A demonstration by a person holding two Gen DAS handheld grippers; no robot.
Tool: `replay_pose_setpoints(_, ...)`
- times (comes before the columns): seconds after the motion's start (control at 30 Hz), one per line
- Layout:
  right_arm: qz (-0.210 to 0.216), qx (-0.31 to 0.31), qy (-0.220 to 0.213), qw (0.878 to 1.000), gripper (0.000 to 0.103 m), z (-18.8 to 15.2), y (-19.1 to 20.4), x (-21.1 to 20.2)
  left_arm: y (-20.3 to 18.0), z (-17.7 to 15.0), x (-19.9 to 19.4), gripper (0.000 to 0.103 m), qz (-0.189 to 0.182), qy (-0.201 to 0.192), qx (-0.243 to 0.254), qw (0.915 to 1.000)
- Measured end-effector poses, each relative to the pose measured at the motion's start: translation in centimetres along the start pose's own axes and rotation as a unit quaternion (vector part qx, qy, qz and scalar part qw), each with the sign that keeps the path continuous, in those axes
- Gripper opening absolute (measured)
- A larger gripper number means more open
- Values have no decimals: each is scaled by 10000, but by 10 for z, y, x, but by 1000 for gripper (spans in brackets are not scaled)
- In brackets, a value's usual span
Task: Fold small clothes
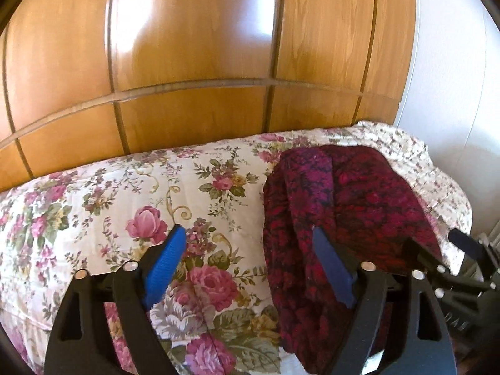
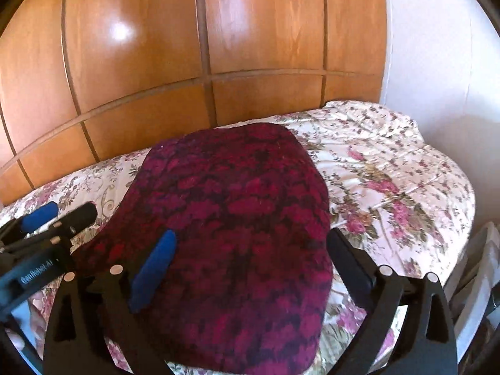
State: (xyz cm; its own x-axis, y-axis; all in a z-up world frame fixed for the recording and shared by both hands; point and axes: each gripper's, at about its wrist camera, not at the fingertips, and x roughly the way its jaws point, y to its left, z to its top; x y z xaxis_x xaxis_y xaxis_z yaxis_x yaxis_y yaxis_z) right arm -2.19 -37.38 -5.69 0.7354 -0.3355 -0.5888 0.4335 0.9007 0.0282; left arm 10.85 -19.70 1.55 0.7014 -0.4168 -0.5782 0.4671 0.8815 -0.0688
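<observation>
scene: bed with a floral bedspread (image 1: 93,193), wooden wardrobe (image 1: 187,47) behind it, white wall on the right
garment: dark red and purple patterned garment (image 2: 237,218) lies on the bedspread toward the right end of the bed, already folded into a compact, roughly rectangular bundle; a lengthwise fold ridge shows along its left part in the left wrist view
left claw: left claw (image 1: 253,265) wide, nothing between the jaws; one blue pad over bare bedspread, the other over the garment's left edge, not pressing it as far as i can tell
right claw: right claw (image 2: 250,268) wide, straddling the near end of the garment, pads not gripping the cloth
step: looks like a release after a fold, both claws free of the fabric; fold seems done or nearly so
next move: judgement only, either pinch the near edge with both claws for one more fold toward the wardrobe, or leave it and go for another item
risk: knit looks thick and springy, a loose fold may open again
</observation>
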Motion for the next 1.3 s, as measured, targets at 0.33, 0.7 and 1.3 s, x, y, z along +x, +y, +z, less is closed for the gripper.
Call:
replay_pose_setpoints(0.33, -386, 224, -220, 9988, 100, -15, 7, -41, 15, -9, -42, 90, 173, -340, -168, 9991)
replay_pose_setpoints(0.7, -700, 113, -353, 9969, 100, -31, 22, -65, 23, -32, -69, 99, 310, -387, -168, 9986)
replay_pose_setpoints(1.3, -711, 200, -328, 9967, 100, -40, 22, -75, 19, -42, -87, 99, 651, -459, -40, 9968)
